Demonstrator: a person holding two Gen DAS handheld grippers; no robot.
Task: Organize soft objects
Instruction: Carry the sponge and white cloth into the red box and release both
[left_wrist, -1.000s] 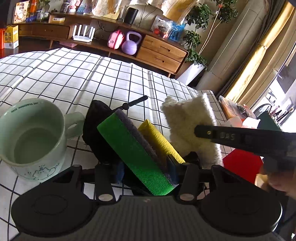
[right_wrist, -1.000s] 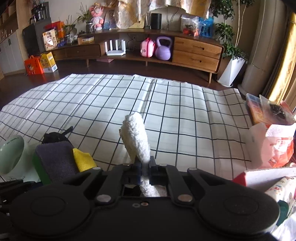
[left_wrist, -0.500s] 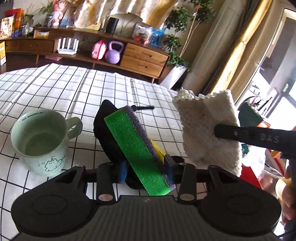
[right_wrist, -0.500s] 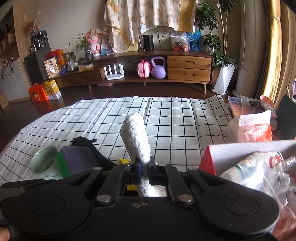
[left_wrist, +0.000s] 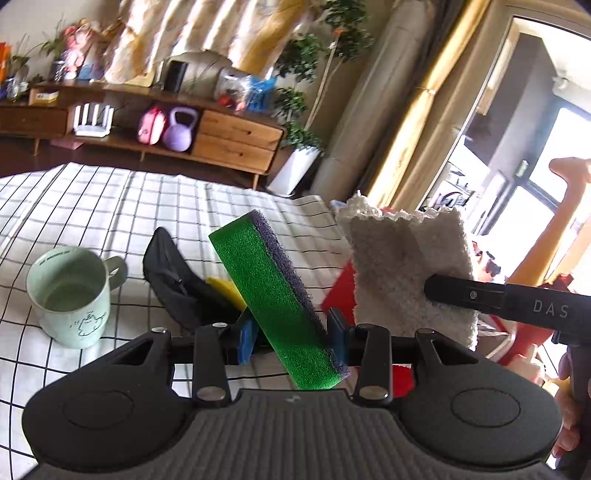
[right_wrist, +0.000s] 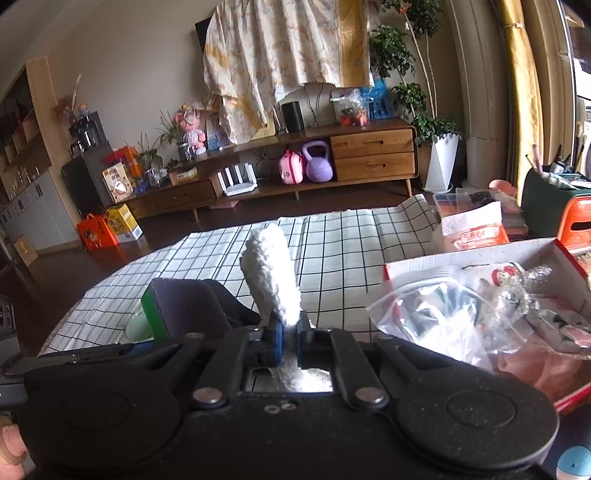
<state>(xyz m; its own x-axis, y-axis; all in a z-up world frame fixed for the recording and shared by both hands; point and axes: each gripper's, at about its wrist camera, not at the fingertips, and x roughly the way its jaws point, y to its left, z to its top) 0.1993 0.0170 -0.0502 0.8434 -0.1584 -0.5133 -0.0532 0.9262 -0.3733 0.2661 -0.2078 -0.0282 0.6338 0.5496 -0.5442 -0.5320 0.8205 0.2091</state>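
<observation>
Left wrist view, far left: mint mug (left_wrist: 70, 295) stands upright on the checked worktop (left_wrist: 110, 206), handle to the right. Next to it a black soft pouch (left_wrist: 173, 273) lies on the cloth, a yellow sponge (left_wrist: 227, 291) just behind and touching it, mostly hidden.

Left gripper (left_wrist: 291, 332) has its fingers narrowed onto the green sponge (left_wrist: 273, 295), blue pads pressing both flat sides near its lower end. Sponge is tilted, top leaning left, purple scouring layer facing right, and it is lifted clear of the worktop. In the right wrist view the same sponge (right_wrist: 181, 306) shows at left with the purple face toward the camera.

Right of that, the white fluffy cloth (left_wrist: 402, 273) hangs upright in the air, pinched by a black finger (left_wrist: 465, 293) of the other tool at its right edge. Cloth sits just beside the green sponge, not touching as far as visible.

Right wrist view: right gripper (right_wrist: 290, 332) fingers are nearly closed on the cloth (right_wrist: 271, 273), which stands up edge-on between them. Further right, a red-rimmed cardboard box (right_wrist: 480, 254) holds plastic bags (right_wrist: 443, 310), near the cloth, lower right.
</observation>
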